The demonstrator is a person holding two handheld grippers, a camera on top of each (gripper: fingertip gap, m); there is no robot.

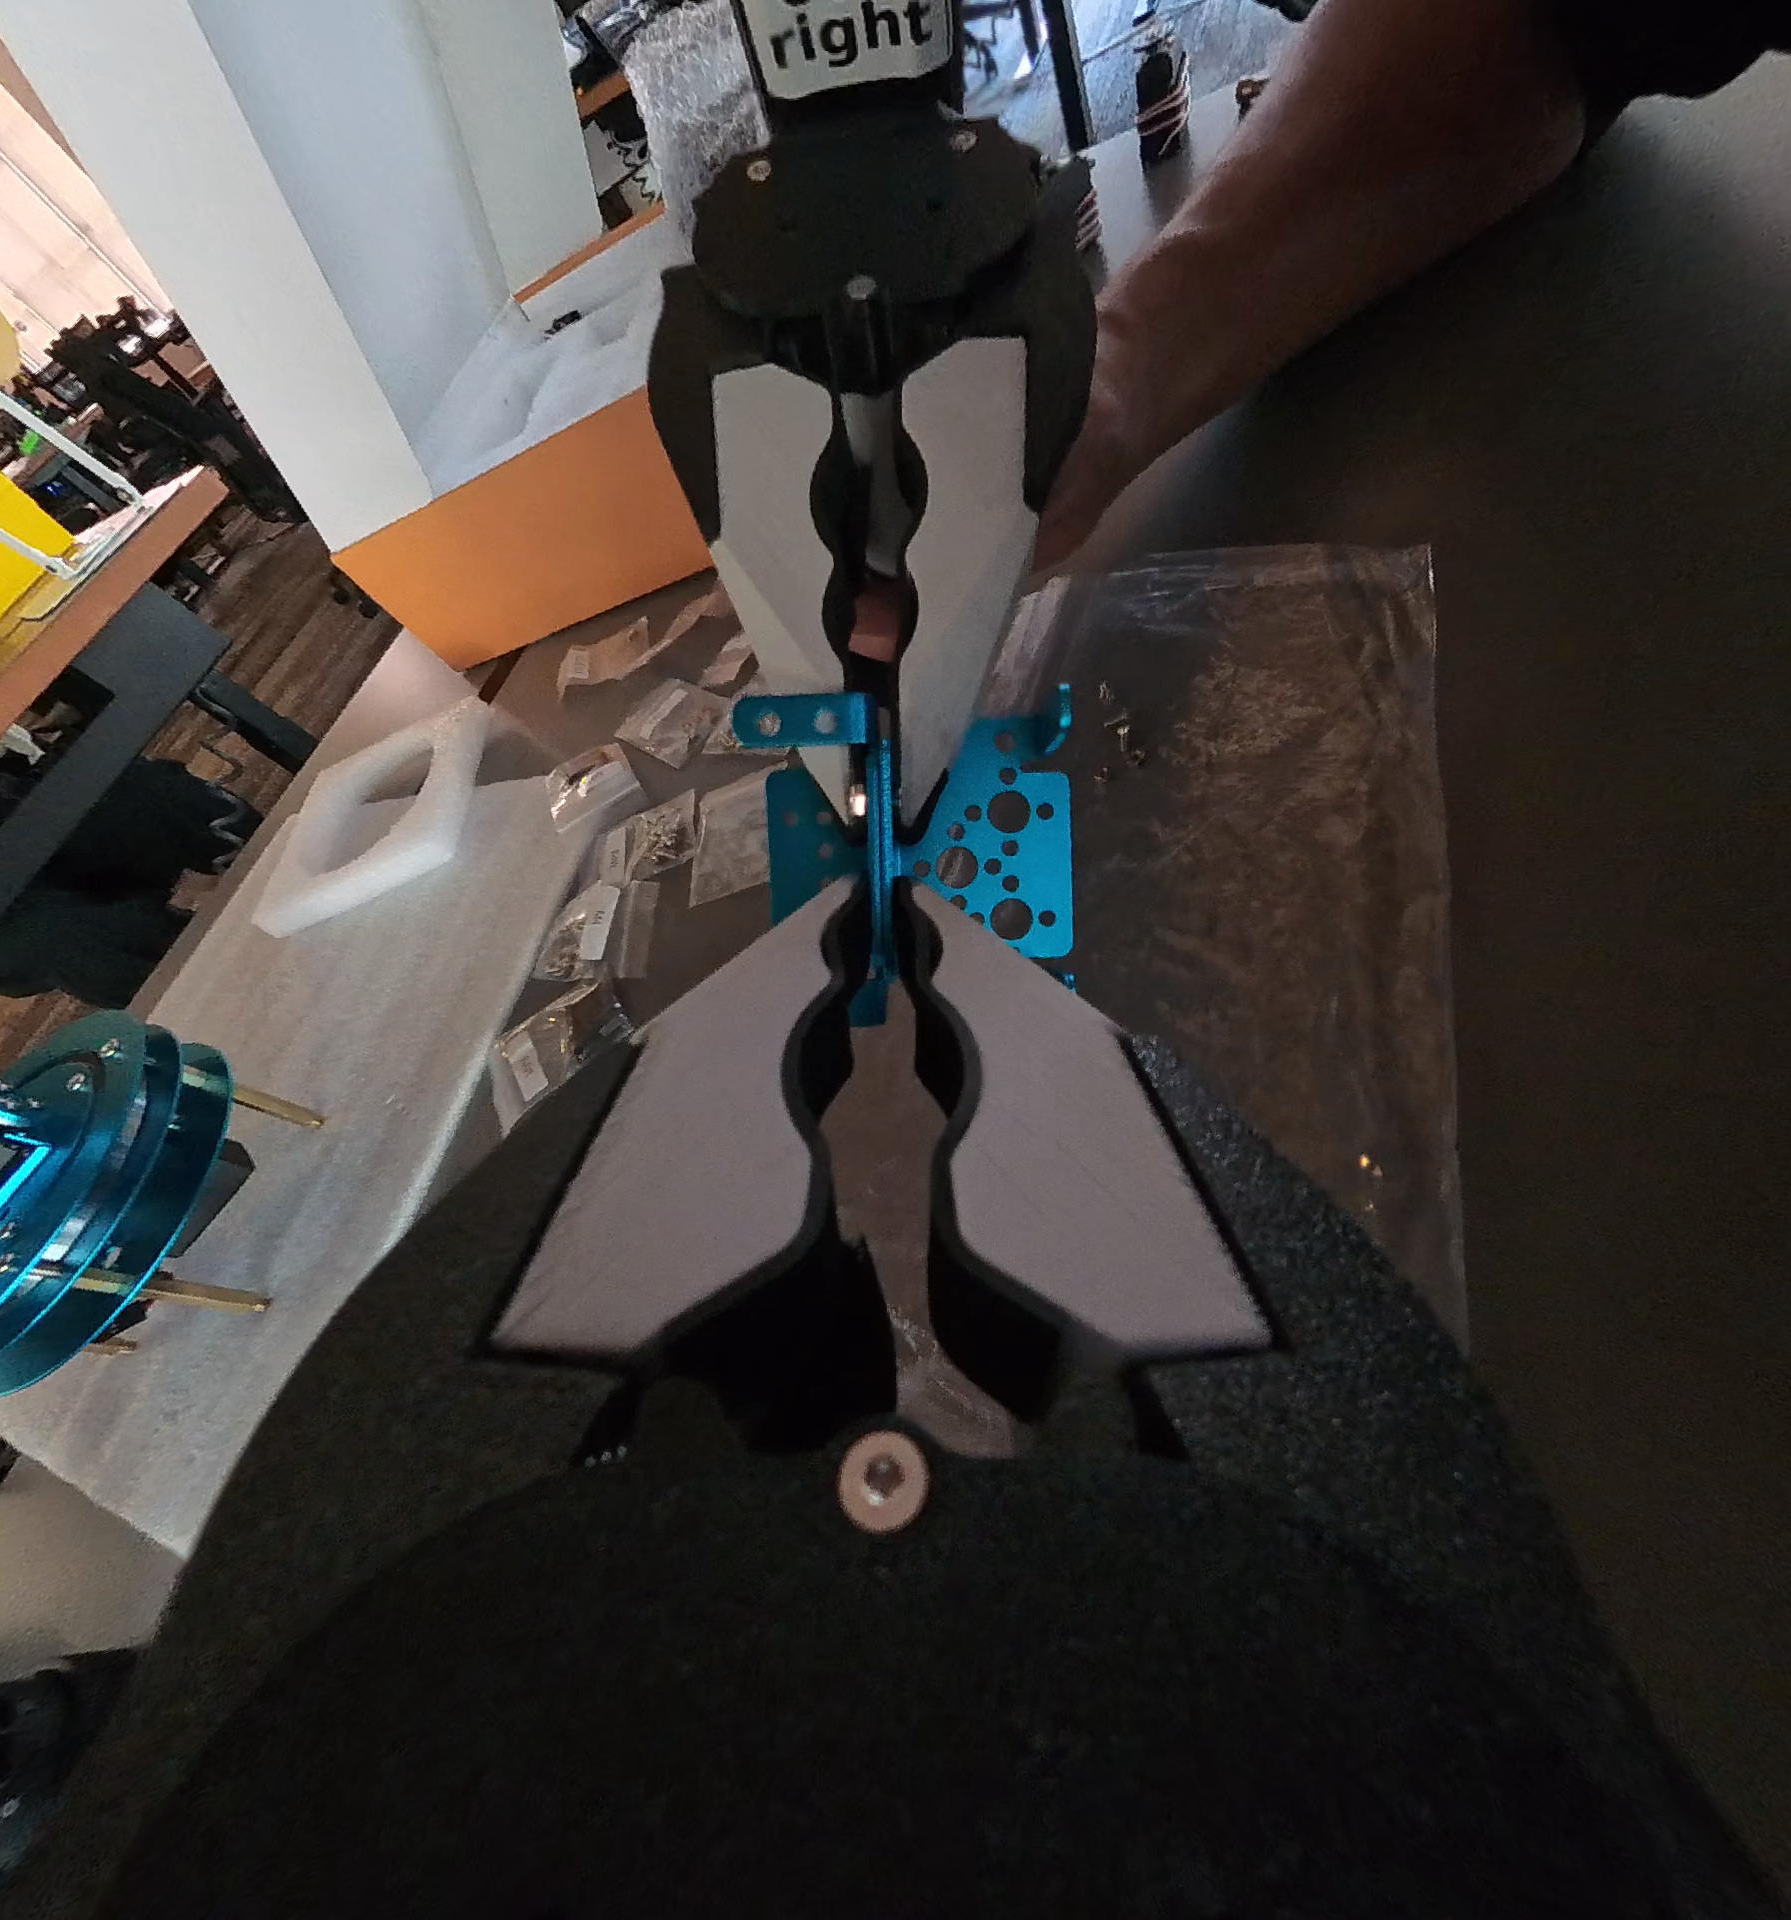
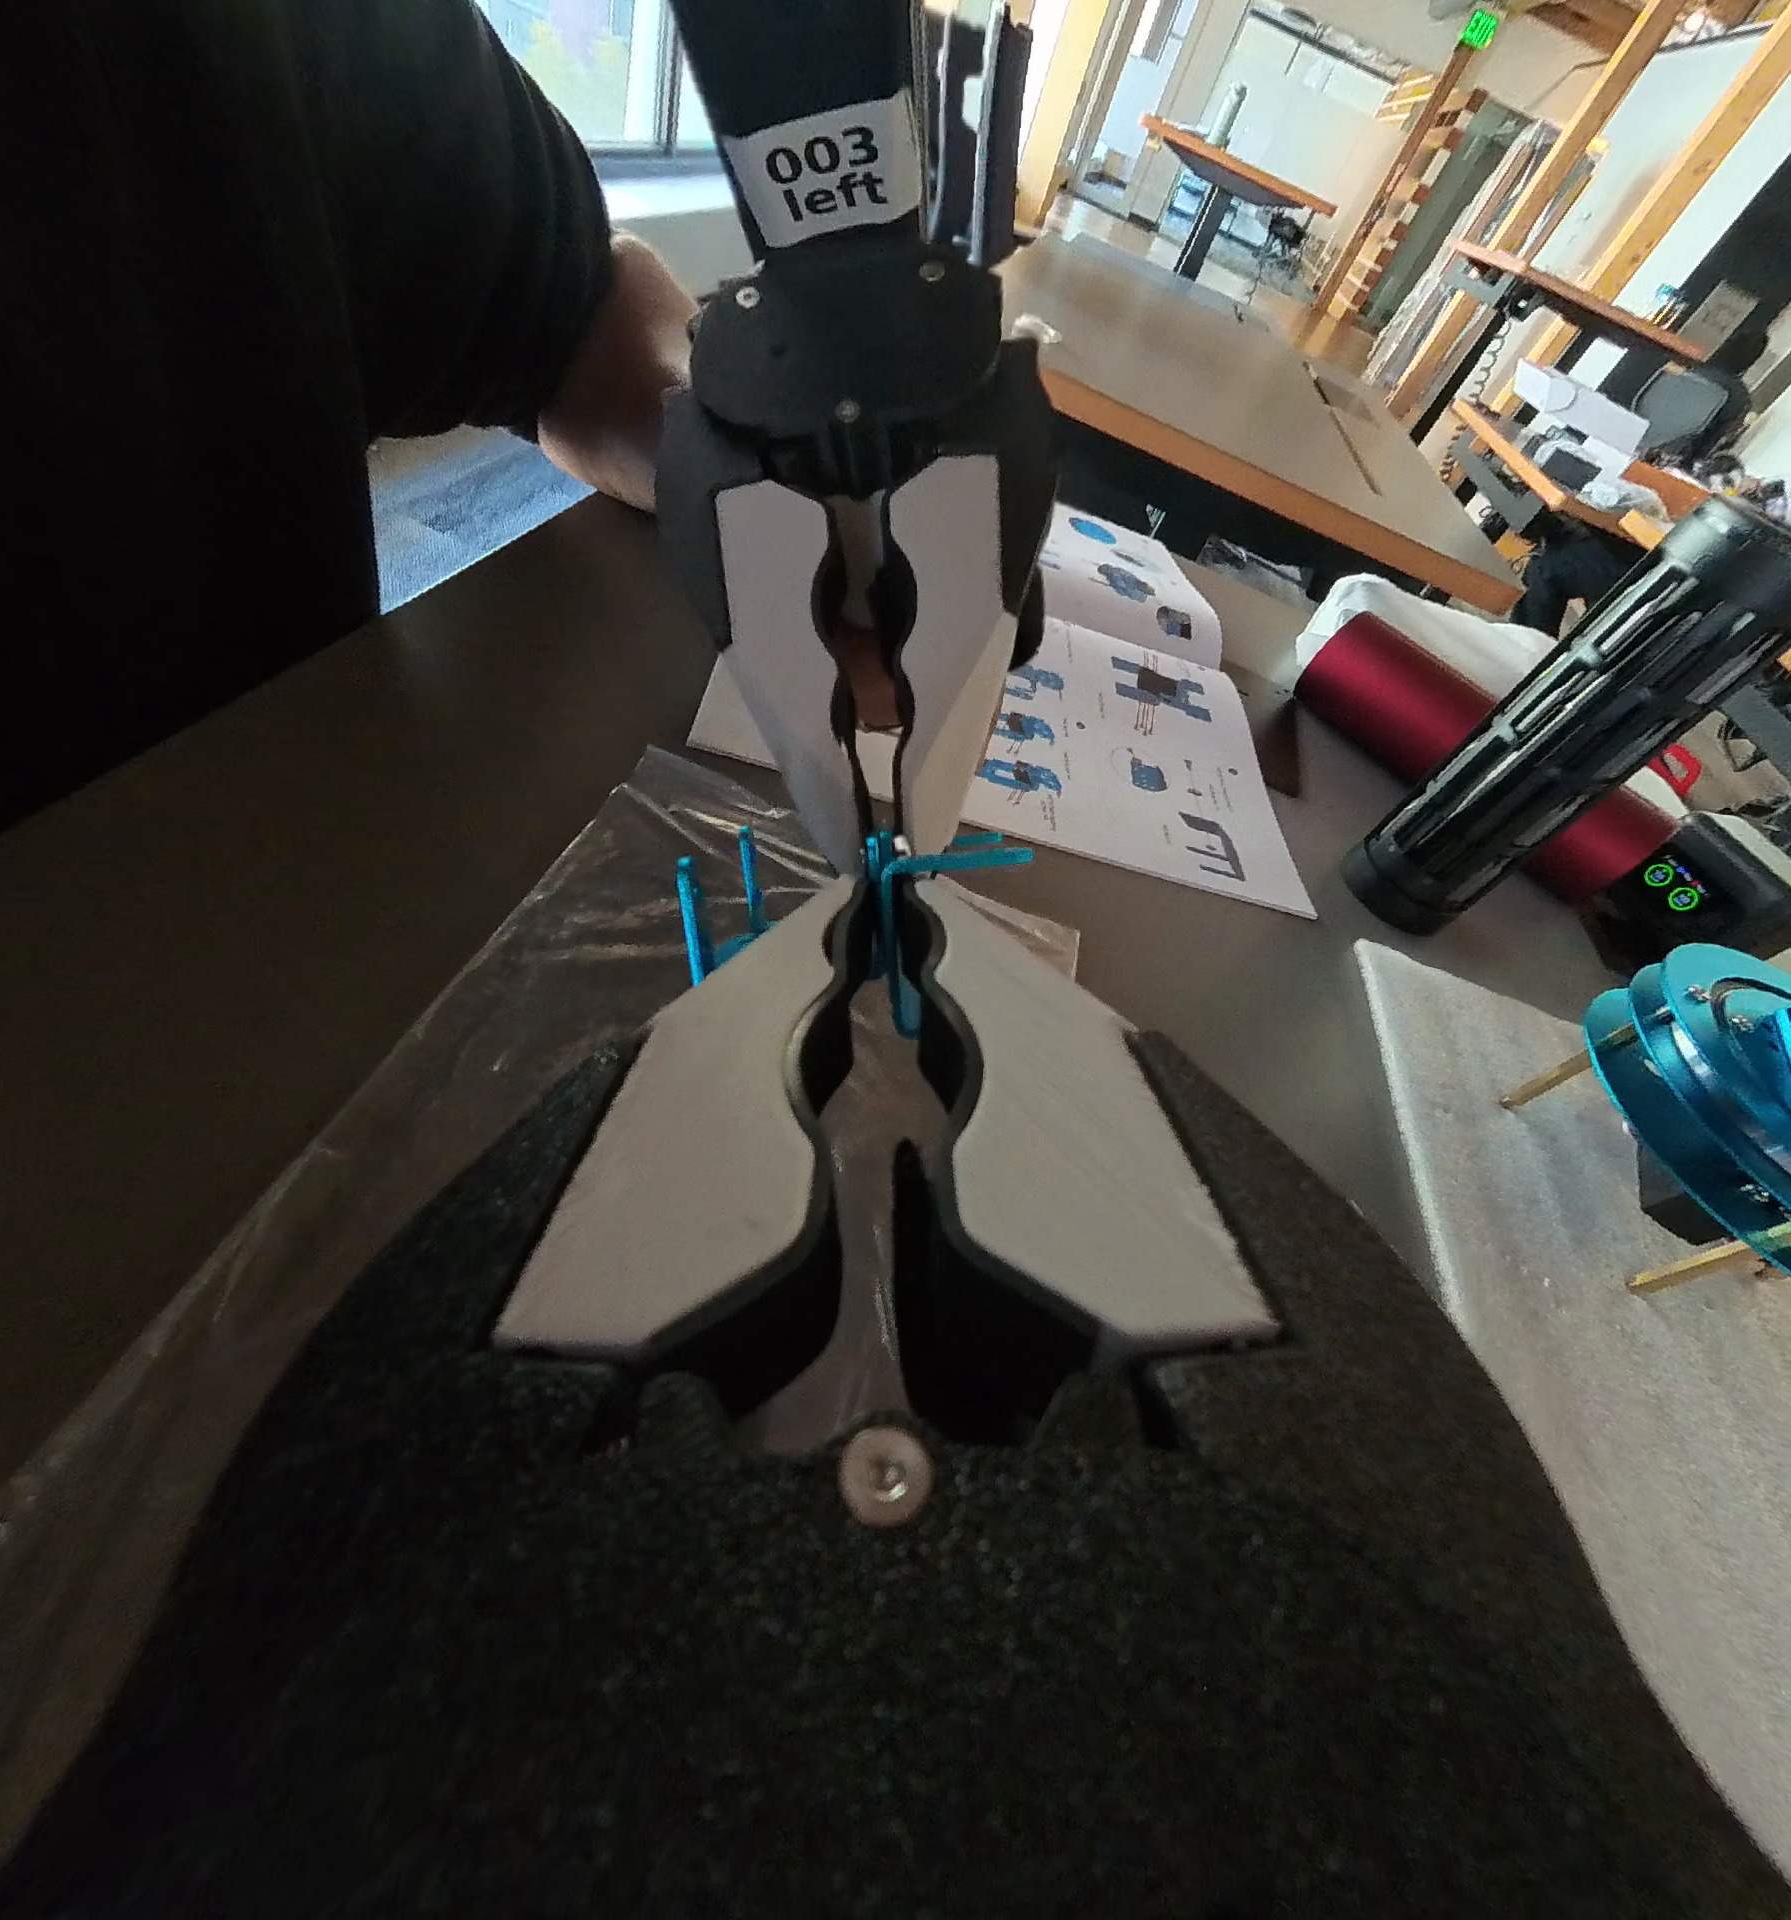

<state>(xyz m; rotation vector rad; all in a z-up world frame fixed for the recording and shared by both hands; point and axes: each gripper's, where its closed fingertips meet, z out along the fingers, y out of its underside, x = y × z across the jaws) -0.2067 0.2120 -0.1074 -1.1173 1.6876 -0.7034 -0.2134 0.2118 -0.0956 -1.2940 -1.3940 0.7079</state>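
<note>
Gripping one blue bracket (image 1: pixel 878 831) from both ends, above a plastic bag (image 1: pixel 1286 831).
Left gripper (image 1: pixel 878 894) and right gripper (image 2: pixel 875 894) are both clenching its thin, stiff, light, likely slippery metal edge.

Left gripper (image 1: pixel 878 904): tip to tip with the right gripper (image 1: pixel 875 790), a metal bracket (image 1: pixel 883 831) between them.
Perforated plate (image 1: pixel 1005 862): behind the bracket, just right of the left gripper's tips, on a plastic sheet (image 1: pixel 1286 831).
Small bags of parts (image 1: pixel 642 831): left of the left gripper's tips, on the table (image 1: pixel 1649 727).
Foam frame (image 1: pixel 382 831): farther left, on a foam pad (image 1: pixel 330 1039).
Disc assembly (image 1: pixel 70 1195): near left, on the same pad.
Right gripper (image 2: pixel 875 894): booklet (image 2: pixel 1130 769) ahead and right of its tips.
Cylinder (image 2: pixel 1587 717): far right, lying across a roll (image 2: pixel 1390 686).
</note>
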